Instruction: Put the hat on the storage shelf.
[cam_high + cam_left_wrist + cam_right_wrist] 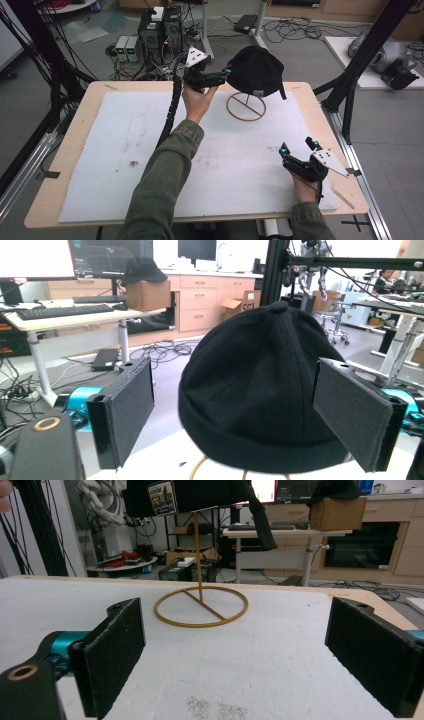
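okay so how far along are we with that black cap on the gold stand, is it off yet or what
Nothing looks done yet: the black fabric cap sits on top of the thin gold wire stand with a ring base. In hand: the left gripper is raised at the cap, jaws open on either side of it, not closed. The right gripper rests open near the table's right edge. Left, probably: gripping and lifting the cap.

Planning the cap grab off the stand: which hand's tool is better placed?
Left. Its open tool is raised beside the black cap; the right tool sits low near the table edge.
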